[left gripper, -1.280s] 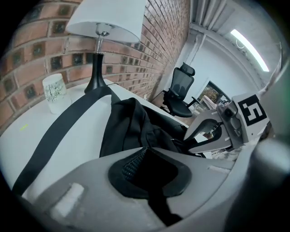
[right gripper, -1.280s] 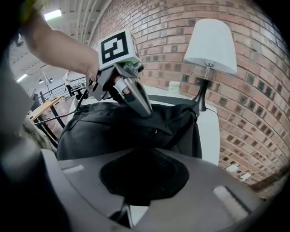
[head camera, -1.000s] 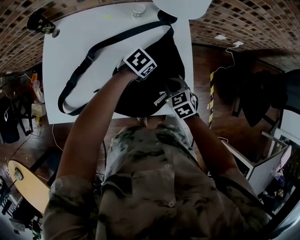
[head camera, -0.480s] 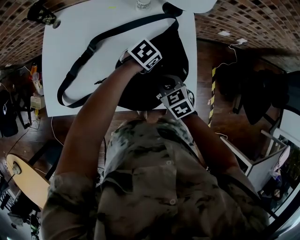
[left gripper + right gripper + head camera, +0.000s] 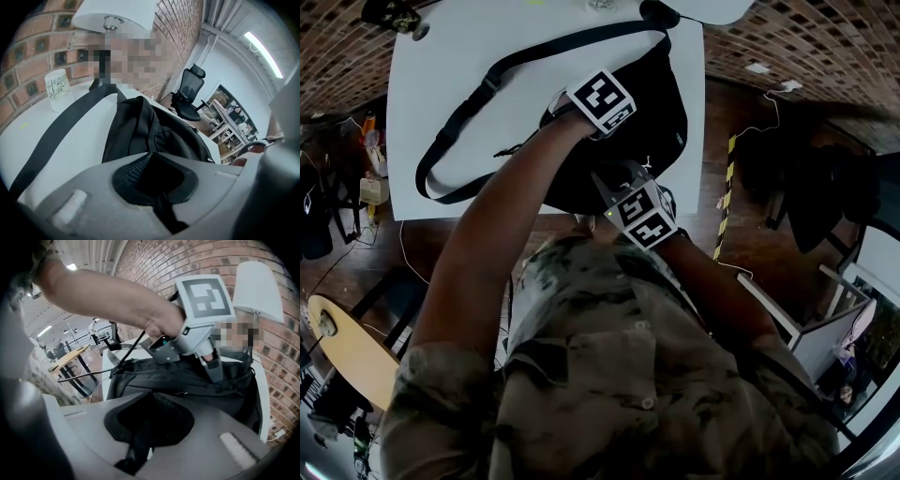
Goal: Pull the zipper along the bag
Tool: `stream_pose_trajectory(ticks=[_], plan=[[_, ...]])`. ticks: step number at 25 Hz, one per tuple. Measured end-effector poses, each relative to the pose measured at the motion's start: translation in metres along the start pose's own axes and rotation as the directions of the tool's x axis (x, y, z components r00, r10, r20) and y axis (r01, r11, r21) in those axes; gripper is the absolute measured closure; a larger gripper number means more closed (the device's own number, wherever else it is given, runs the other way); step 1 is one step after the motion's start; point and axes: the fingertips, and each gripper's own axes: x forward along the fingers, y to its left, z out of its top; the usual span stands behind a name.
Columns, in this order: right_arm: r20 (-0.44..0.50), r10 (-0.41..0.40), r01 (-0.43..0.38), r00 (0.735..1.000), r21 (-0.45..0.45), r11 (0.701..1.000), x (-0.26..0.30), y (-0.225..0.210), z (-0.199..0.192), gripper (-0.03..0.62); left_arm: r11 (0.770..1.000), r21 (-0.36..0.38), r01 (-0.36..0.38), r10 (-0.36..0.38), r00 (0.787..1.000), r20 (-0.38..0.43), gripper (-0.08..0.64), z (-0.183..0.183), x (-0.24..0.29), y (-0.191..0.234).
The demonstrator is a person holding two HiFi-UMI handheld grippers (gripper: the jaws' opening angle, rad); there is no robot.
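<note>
A black waist bag (image 5: 661,103) lies on the white table (image 5: 441,66), its strap (image 5: 459,131) looping out to the left. My left gripper (image 5: 619,120) is over the bag's top, shut on a fold of the bag's fabric (image 5: 154,131); its fingers (image 5: 219,373) press into the bag. My right gripper (image 5: 623,183) is at the bag's near edge, shut on a thin black zipper pull that runs down between its jaws (image 5: 143,427). The zipper line (image 5: 185,392) crosses the bag (image 5: 187,378) just ahead of it.
A white mug (image 5: 57,89) and a white lamp (image 5: 112,14) stand at the table's far side. The table's near edge (image 5: 487,214) is close below the bag. A wooden table (image 5: 70,357) and an office chair (image 5: 190,91) stand beyond.
My right gripper has slid left along the bag's near edge, still shut on the pull. The left gripper has kept its hold on the bag.
</note>
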Motion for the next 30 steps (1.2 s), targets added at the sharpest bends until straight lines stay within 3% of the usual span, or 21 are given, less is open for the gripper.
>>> stream_pose_trajectory(ticks=[15,21,24,28,30], plan=[[-0.018,0.229,-0.230,0.973,-0.112,0.967,0.025,0.090,0.013,0.561,0.999,0.022,-0.027,0.026,0.999,0.022,0.555,0.002,-0.001,0.000],[-0.022,0.229,-0.230,0.973,-0.138,0.963,0.025,0.088,0.011,0.561,0.999,0.025,-0.038,0.038,0.999,0.030,0.555,0.003,-0.001,0.001],[-0.036,0.195,-0.198,0.980,-0.206,0.958,0.025,0.087,0.007,0.546,0.997,0.047,-0.059,0.057,0.998,0.036,0.554,0.003,-0.003,0.000],[-0.053,0.148,-0.157,0.988,-0.278,0.948,0.014,0.083,0.000,0.466,0.976,0.133,-0.170,0.161,0.984,0.075,0.557,0.006,-0.013,0.003],[-0.049,0.144,-0.152,0.988,-0.267,0.952,0.002,0.076,-0.006,0.451,0.968,0.120,-0.219,0.202,0.970,0.138,0.557,0.012,-0.024,0.004]])
